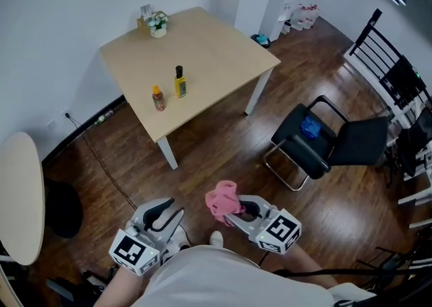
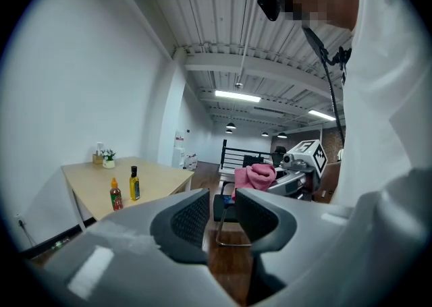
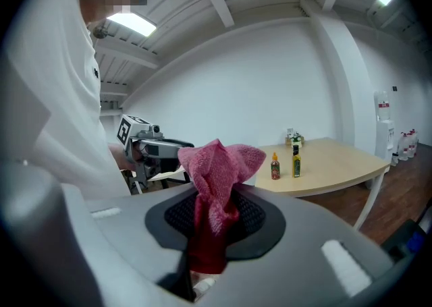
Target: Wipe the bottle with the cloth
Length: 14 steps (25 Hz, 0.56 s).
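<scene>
Two bottles stand on the light wooden table (image 1: 209, 42): a yellow one with a black cap (image 1: 179, 82) and a smaller red one with an orange cap (image 1: 158, 98). Both grippers hover over the floor, well short of the table. My right gripper (image 1: 234, 206) is shut on a pink cloth (image 1: 221, 199), which bunches up above its pads (image 3: 219, 164). My left gripper (image 1: 169, 208) has its jaws drawn together with nothing between them (image 2: 223, 206). In the right gripper view the bottles (image 3: 295, 161) appear far ahead to the right.
A small potted plant (image 1: 158, 24) sits at the table's far corner. A black chair (image 1: 324, 140) stands on the wood floor to the right. A round table edge (image 1: 20, 198) is at the left, and a cable (image 1: 101, 164) runs across the floor.
</scene>
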Available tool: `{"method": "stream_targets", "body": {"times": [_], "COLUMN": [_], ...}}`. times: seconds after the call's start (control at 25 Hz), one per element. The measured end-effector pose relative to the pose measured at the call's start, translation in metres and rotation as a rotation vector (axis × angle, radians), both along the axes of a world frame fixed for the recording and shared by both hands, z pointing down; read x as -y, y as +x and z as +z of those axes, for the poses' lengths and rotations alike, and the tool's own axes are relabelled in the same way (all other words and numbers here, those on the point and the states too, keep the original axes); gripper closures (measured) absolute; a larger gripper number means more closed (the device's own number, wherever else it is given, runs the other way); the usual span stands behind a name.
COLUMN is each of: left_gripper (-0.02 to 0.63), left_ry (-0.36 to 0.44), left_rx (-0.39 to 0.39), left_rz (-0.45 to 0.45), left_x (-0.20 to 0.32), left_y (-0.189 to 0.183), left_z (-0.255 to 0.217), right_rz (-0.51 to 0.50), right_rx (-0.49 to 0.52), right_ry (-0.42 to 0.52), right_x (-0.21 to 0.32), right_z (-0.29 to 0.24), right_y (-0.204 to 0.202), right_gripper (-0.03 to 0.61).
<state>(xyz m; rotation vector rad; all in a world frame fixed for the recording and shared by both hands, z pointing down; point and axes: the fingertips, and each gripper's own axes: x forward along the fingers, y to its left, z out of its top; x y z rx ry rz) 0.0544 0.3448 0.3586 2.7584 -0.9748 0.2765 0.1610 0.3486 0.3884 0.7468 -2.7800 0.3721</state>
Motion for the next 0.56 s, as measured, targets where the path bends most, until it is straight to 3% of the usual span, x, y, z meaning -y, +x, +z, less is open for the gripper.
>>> {"method": "stream_targets", "body": {"times": [0.32,0.56], "left_gripper": [0.486,0.485], "left_ry": [0.025,0.067], "left_rx": [0.008,0.061], "left_rz": [0.001,-0.004], "left_x": [0.0,0.005], "left_y": [0.011,0.016], "left_z": [-0.007,0.004], "right_rz": [0.0,-0.015], "right_rx": [-0.005,-0.016], "right_ry": [0.014,0.019], "right_x": [-0.006,0.003], "right_z": [-0.003,0.0], "right_y": [0.011,0.015], "right_gripper": [0.489,0.489]}}
